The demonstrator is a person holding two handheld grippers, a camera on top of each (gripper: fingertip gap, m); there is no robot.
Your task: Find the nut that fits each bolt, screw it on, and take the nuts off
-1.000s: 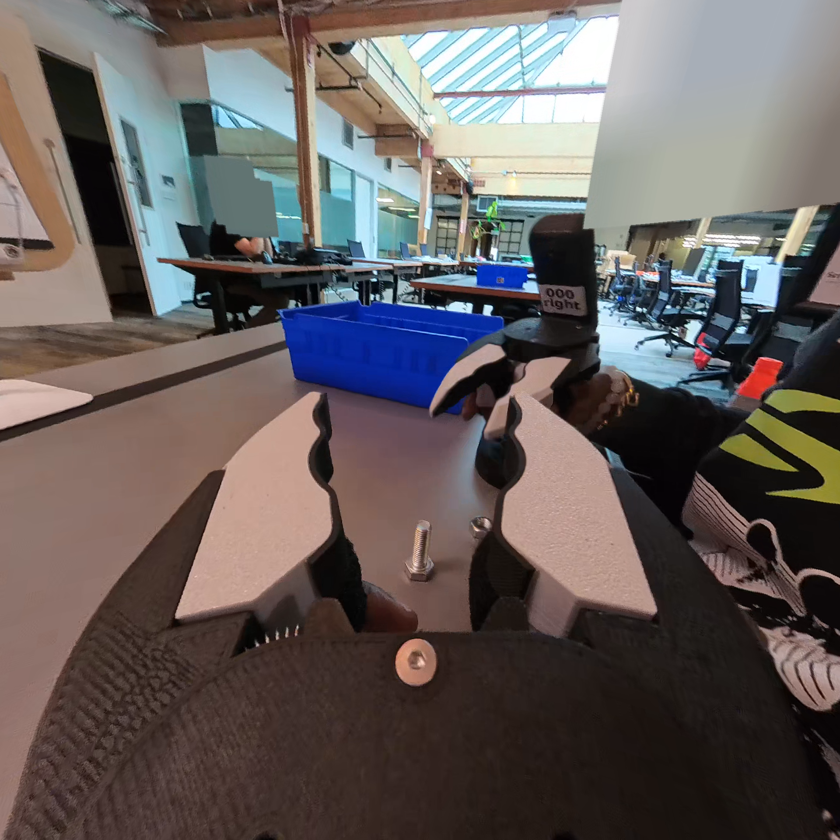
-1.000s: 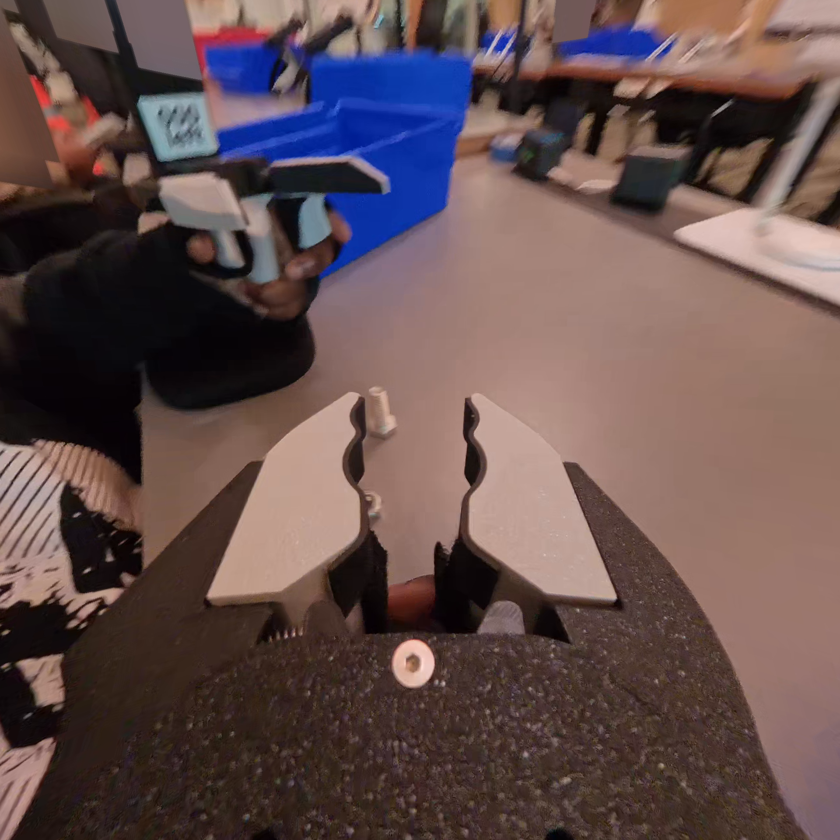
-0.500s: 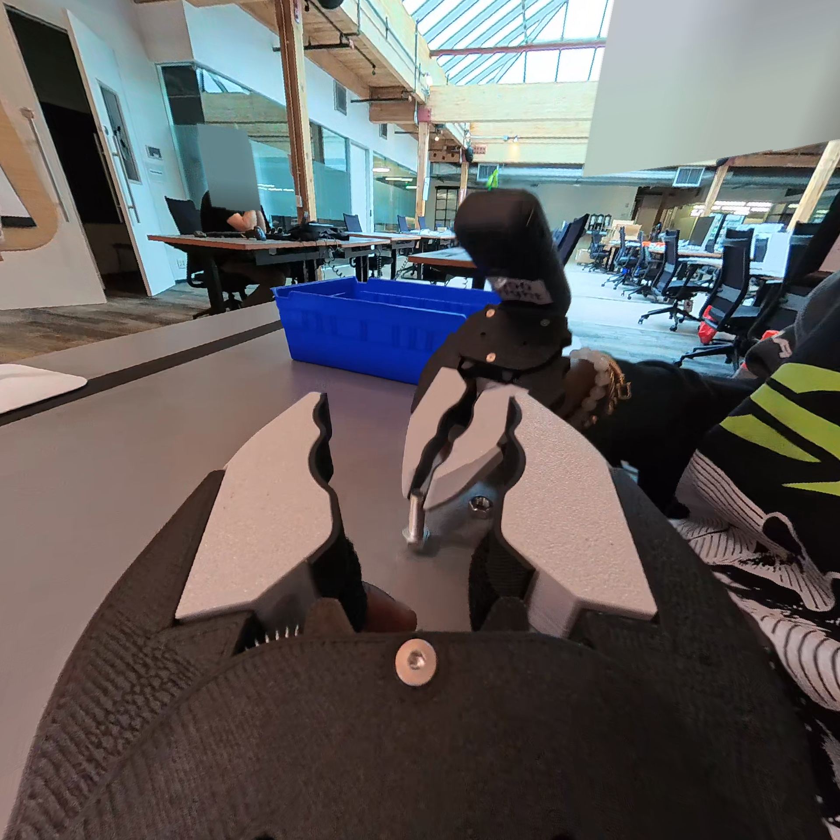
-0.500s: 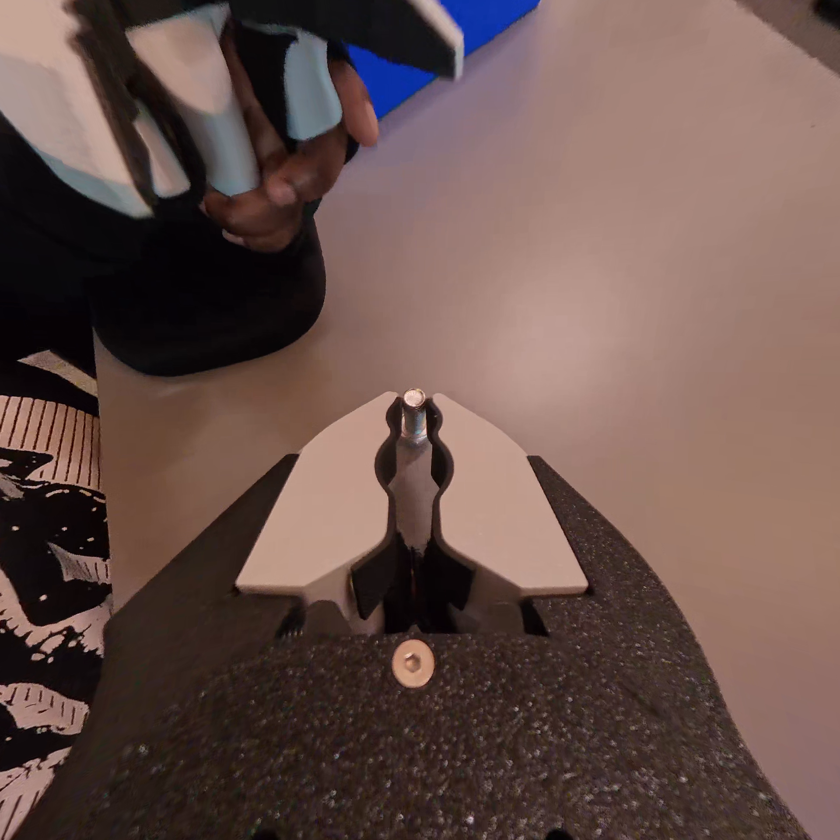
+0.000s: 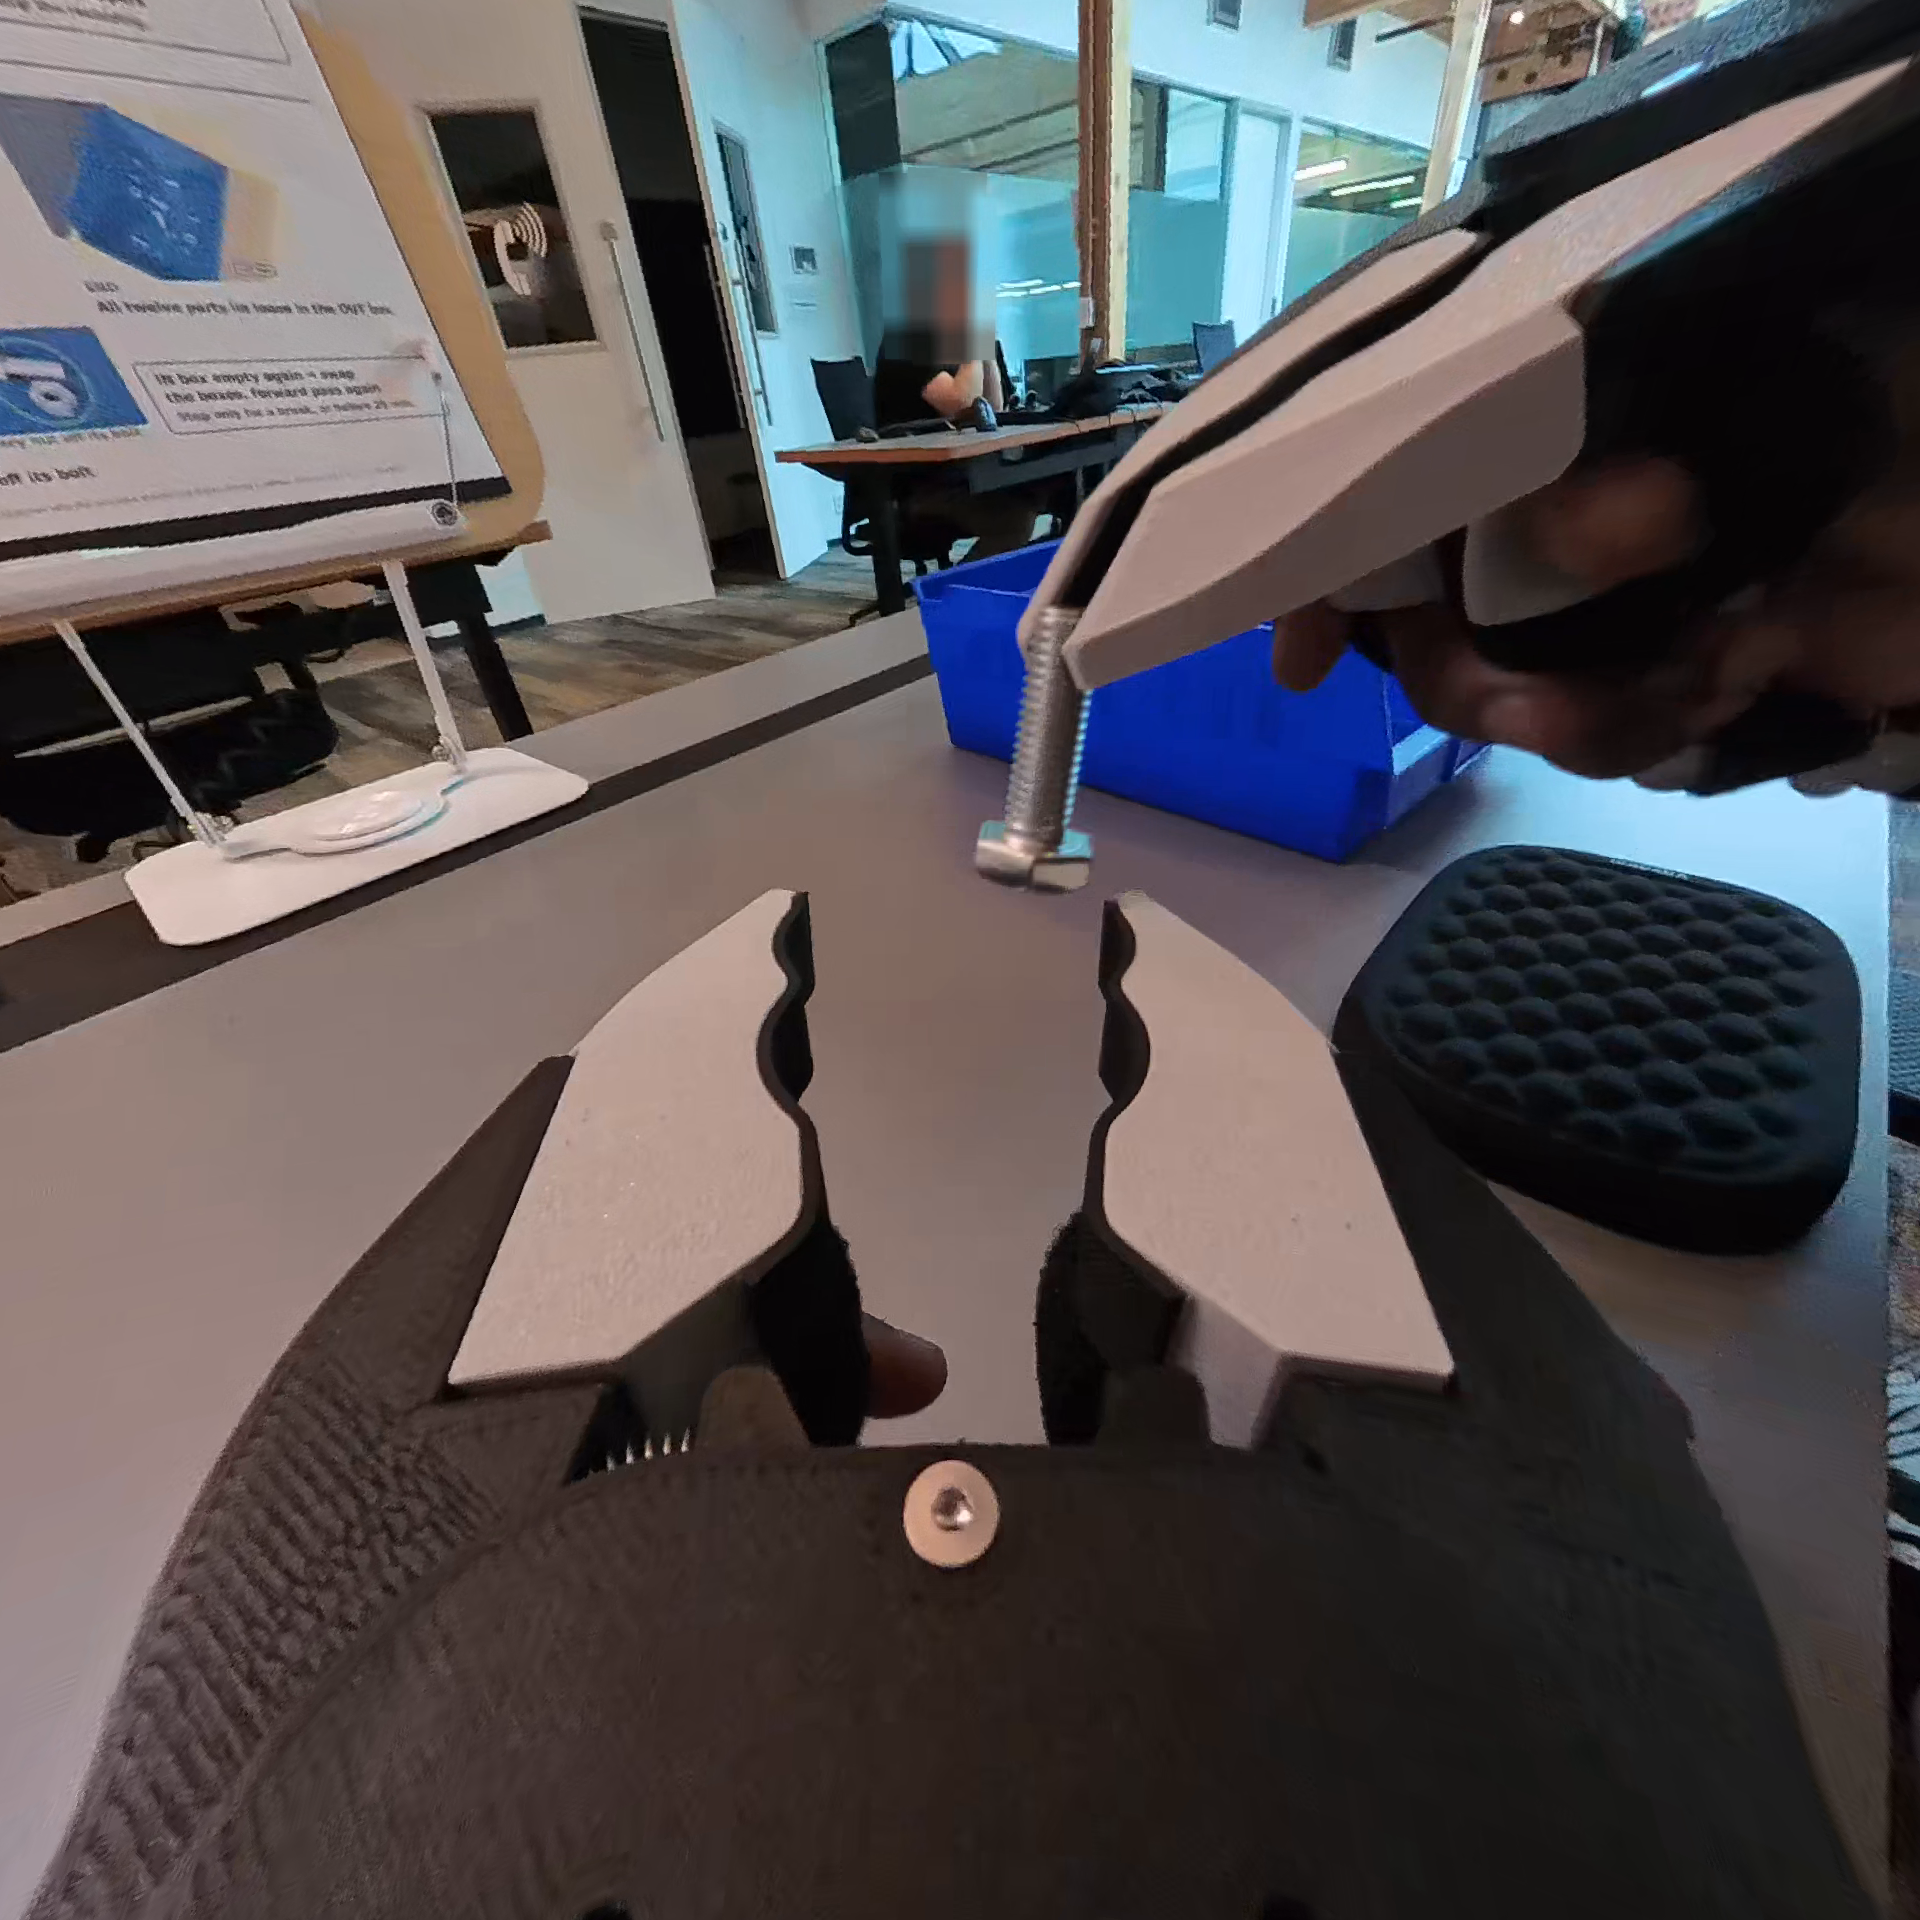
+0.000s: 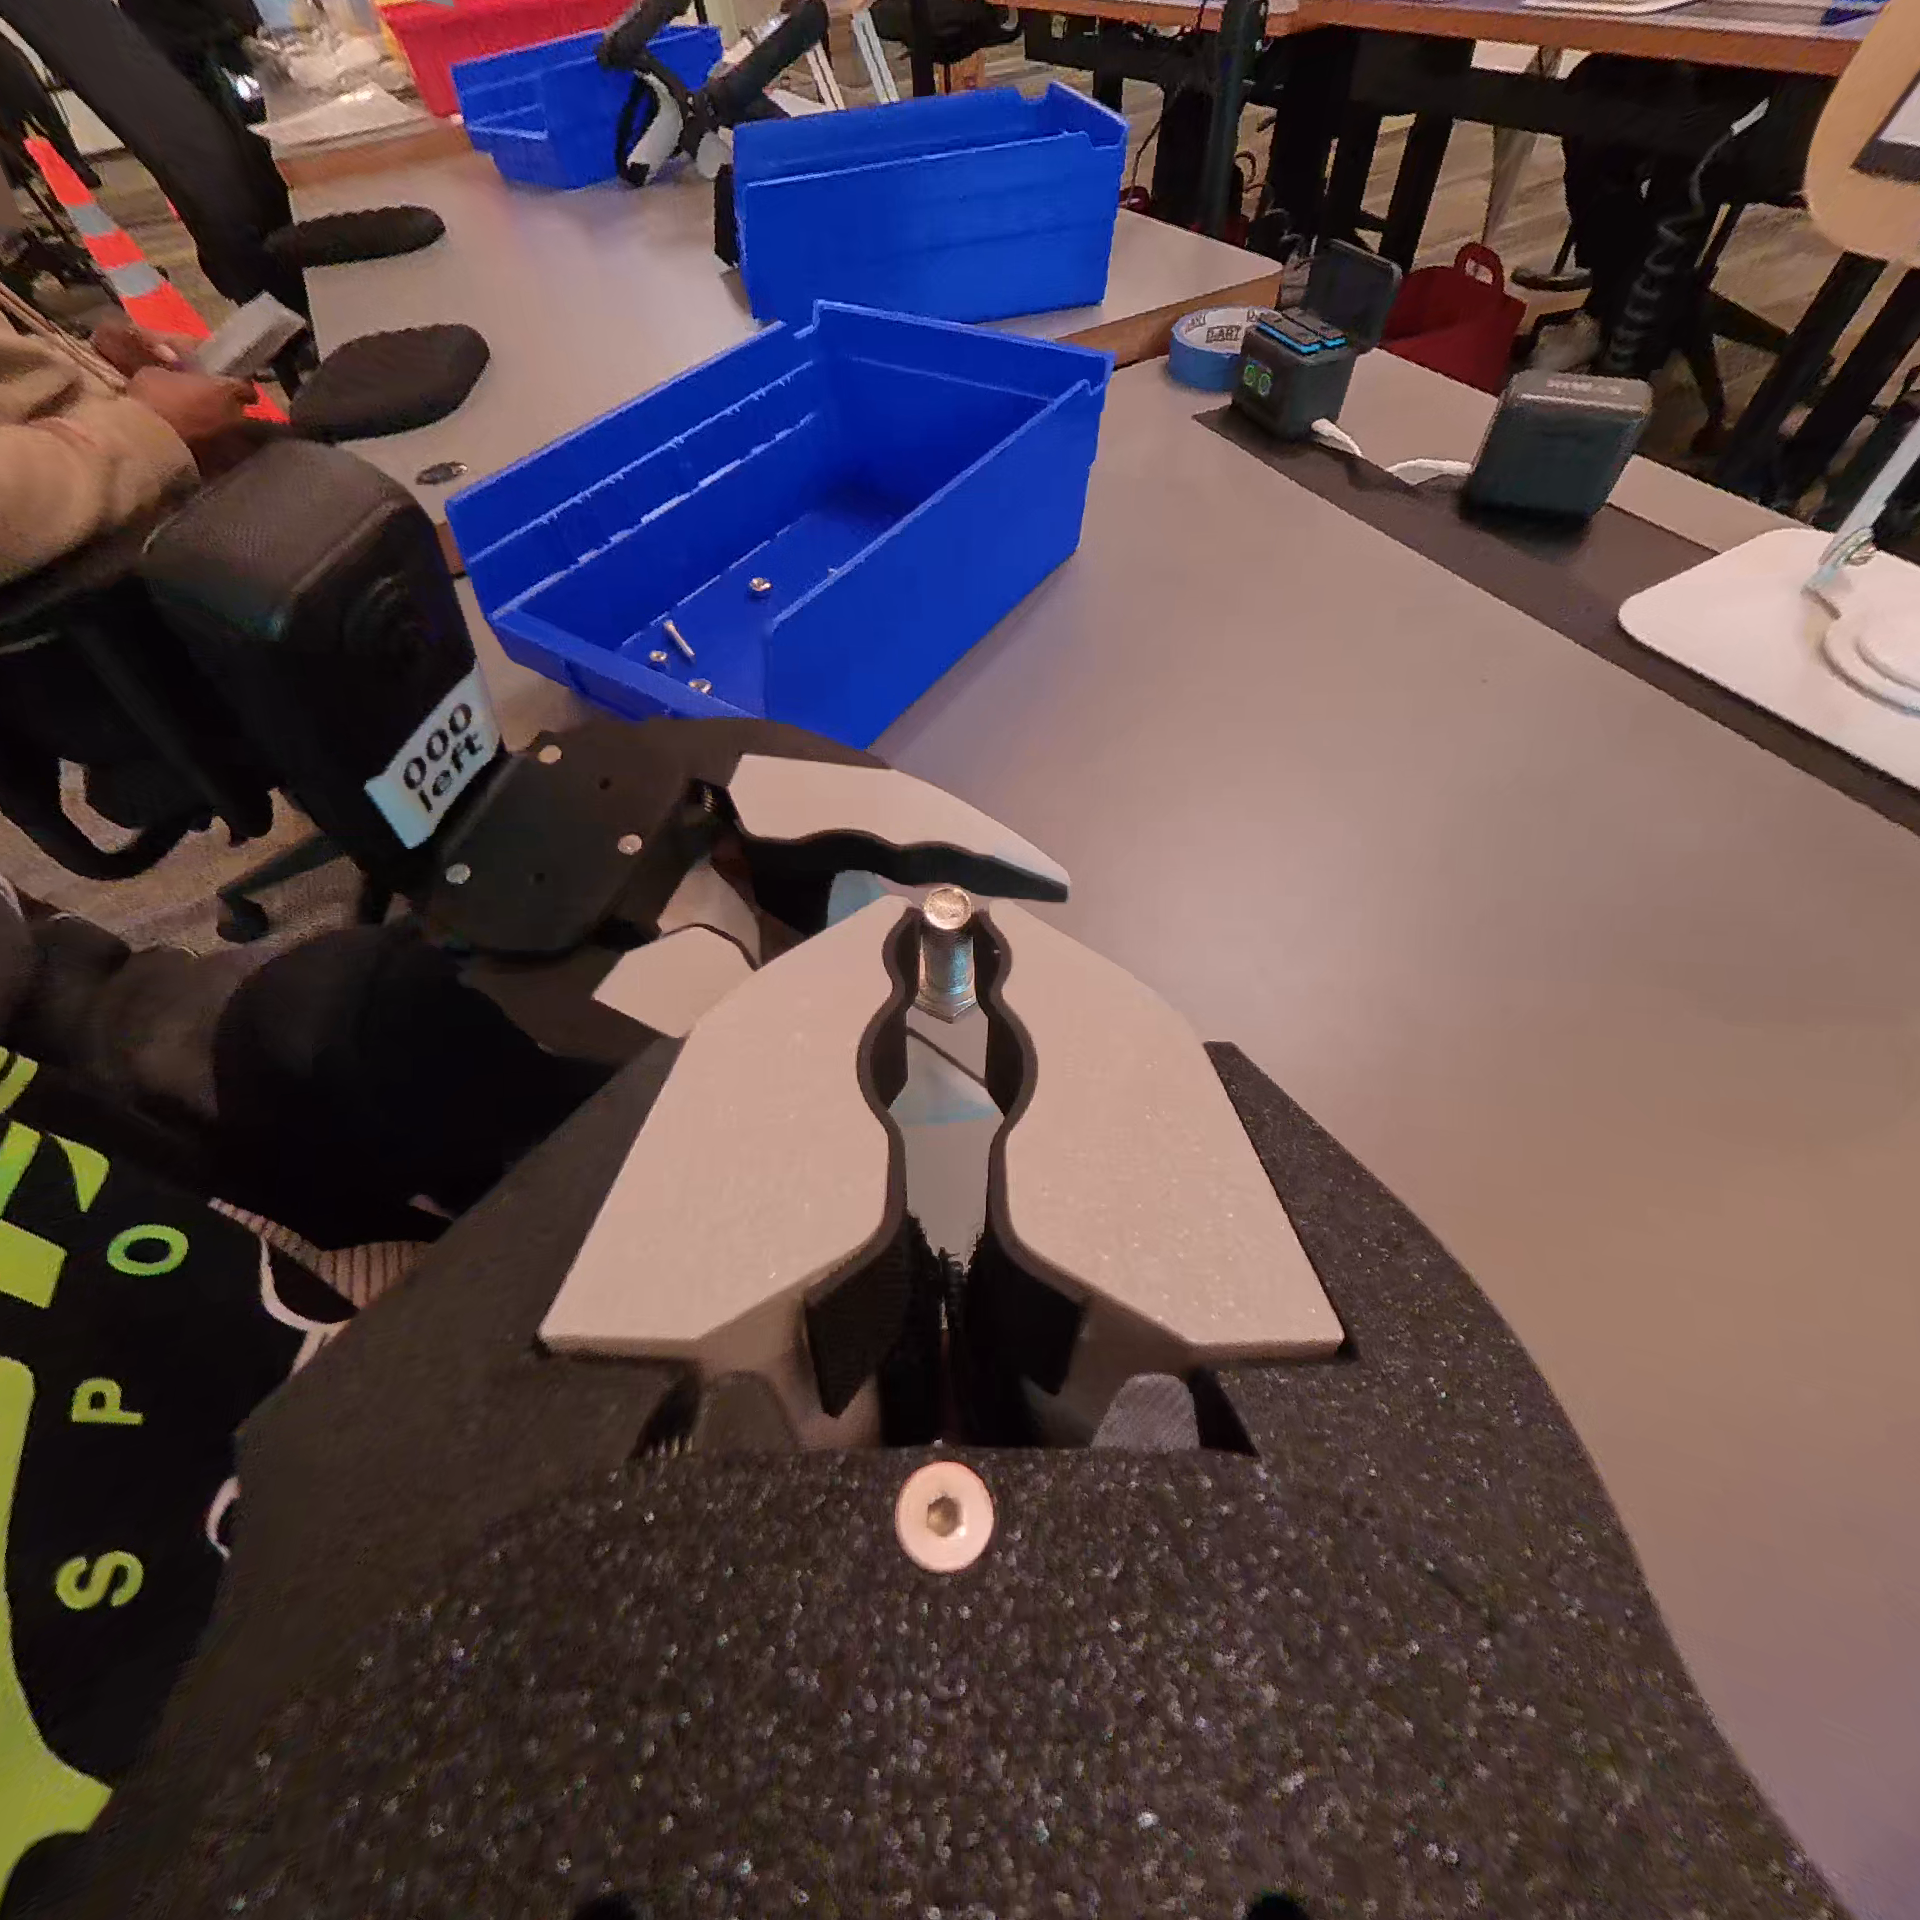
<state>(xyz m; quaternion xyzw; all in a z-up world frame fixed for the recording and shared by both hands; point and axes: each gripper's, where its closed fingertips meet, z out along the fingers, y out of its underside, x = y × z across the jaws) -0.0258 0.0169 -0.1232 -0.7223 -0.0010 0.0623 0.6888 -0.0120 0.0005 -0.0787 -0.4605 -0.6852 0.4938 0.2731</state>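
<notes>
A white stand (image 5: 353, 831) sat at the left of the grey table (image 5: 312, 1091). The left gripper (image 5: 951, 914) hung spread apart, holding nothing. Just beyond it, the right gripper (image 6: 940, 920) clamped the bolt (image 5: 1044, 758) by its threads, head down, clear of the table, before a blue bin (image 5: 1195, 727).

The right tool (image 6: 943, 925), open above the surface (image 6: 1403, 935) a second ago, has closed on the silver bolt (image 5: 1042, 748) and lifted it off the surface; the bolt now hangs head-down in front of the blue bin (image 5: 1195, 717). The left tool (image 5: 954, 909) has narrowed its opening and sits just below the bolt's head.
</notes>
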